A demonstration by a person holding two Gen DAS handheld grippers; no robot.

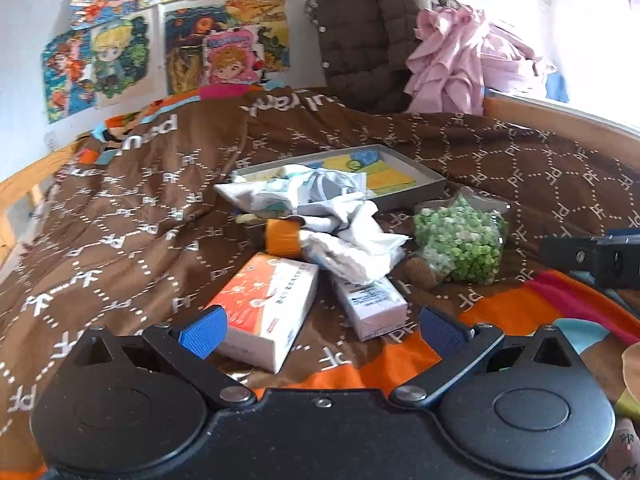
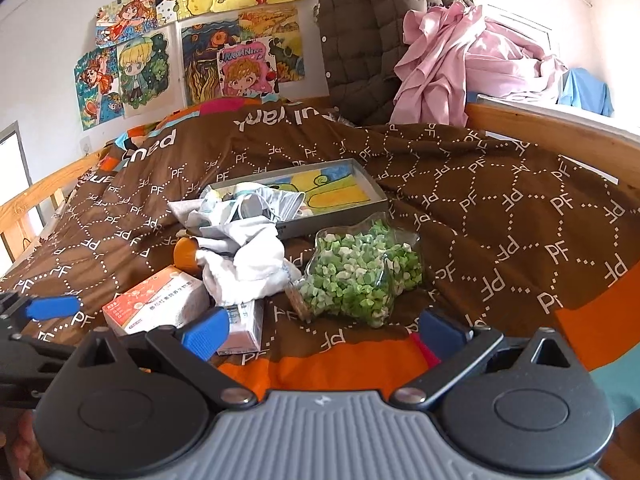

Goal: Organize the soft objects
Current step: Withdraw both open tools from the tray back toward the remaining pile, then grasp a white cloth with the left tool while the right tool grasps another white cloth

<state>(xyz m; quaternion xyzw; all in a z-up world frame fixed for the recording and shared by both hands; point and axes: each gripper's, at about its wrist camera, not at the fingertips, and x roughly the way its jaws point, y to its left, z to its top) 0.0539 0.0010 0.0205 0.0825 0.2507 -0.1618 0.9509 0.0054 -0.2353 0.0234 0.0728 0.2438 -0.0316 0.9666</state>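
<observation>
A crumpled white cloth [image 1: 352, 240] [image 2: 244, 260] lies on the brown bedspread, with pale face masks [image 1: 304, 188] [image 2: 248, 204] behind it, spilling over the edge of a shallow grey tray [image 1: 404, 188] [image 2: 340, 204]. A clear bag of green and white pieces [image 1: 460, 240] [image 2: 360, 272] lies to the right. My left gripper [image 1: 324, 332] is open and empty, hovering just in front of an orange and white box [image 1: 264, 300]. My right gripper [image 2: 324, 332] is open and empty, in front of the bag.
An orange cylinder [image 1: 282, 236] [image 2: 184, 254], the orange and white box [image 2: 156, 304] and a small pink box [image 1: 372, 304] [image 2: 244, 326] lie by the cloth. A brown quilted jacket [image 2: 368, 40] and pink clothes [image 2: 460, 60] are piled at the back. Wooden bed rails [image 2: 540, 128] border the bedspread [image 2: 500, 220].
</observation>
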